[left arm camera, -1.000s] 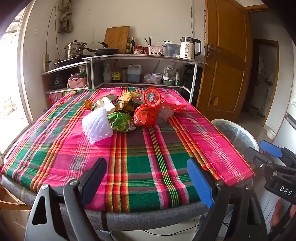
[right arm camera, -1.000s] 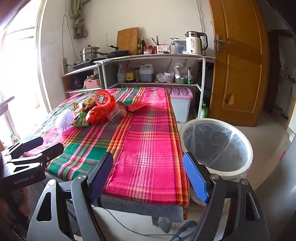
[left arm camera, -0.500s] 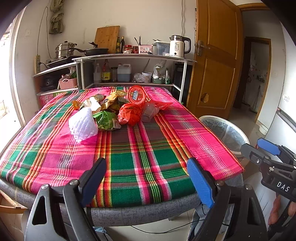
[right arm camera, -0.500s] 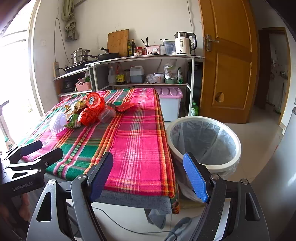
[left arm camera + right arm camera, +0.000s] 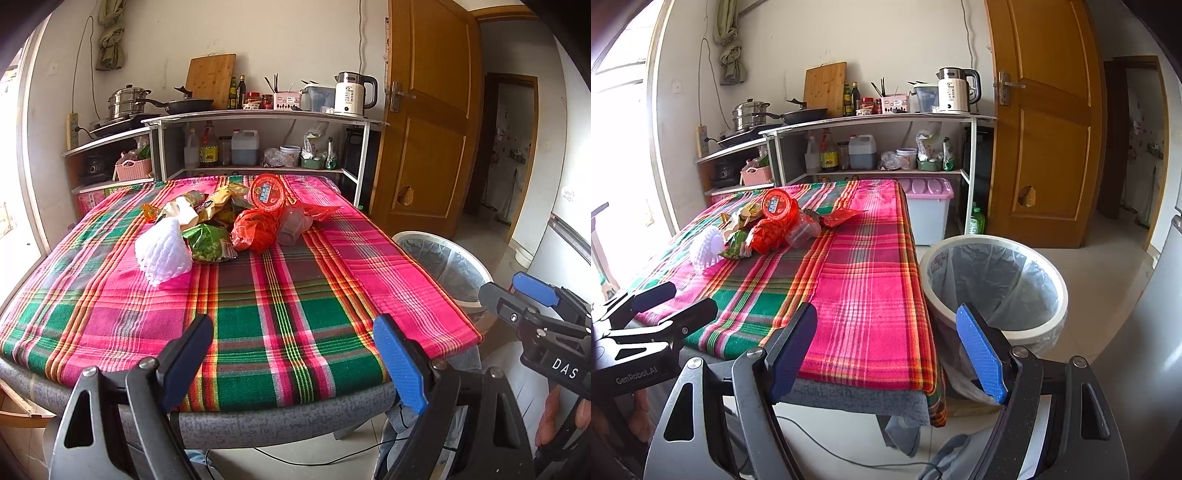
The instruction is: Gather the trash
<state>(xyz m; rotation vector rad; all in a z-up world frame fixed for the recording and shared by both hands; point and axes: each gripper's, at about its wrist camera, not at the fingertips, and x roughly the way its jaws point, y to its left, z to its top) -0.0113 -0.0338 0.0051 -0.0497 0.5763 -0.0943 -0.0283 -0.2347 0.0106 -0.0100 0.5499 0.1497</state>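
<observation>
Both tongs hang at the near edge of the table (image 5: pixel 258 421), w/ nothing between their pads. Left tongs (image 5: pixel 295 354): jaws wide apart, empty, aimed over the plaid cloth (image 5: pixel 280 302) at the trash heap straight ahead, well apart from the tips. In that heap, nearest and a bit left of the left tongs' line: white foam net (image 5: pixel 162 251); just behind it a green snack bag (image 5: pixel 208 245); to its right a red crumpled bag (image 5: pixel 256 230) touching a clear plastic cup (image 5: pixel 293 229); a red round tub (image 5: pixel 267 194) stands tilted behind those, plus yellowish wrappers (image 5: pixel 218 203) further back, prob. snack packs but too small to tell. Right tongs (image 5: pixel 886 350): jaws also wide apart, empty, w/ the cloth's corner under the left pad. Bin (image 5: pixel 993 284) w/ clear liner sits on the floor just ahead-right of the right tongs, beside the table's side edge; heap lies far ahead-left of them. Shelf unit (image 5: pixel 258 118) w/ kettle (image 5: pixel 354 92) beyond the table; wood door (image 5: pixel 432 122) to the right.
</observation>
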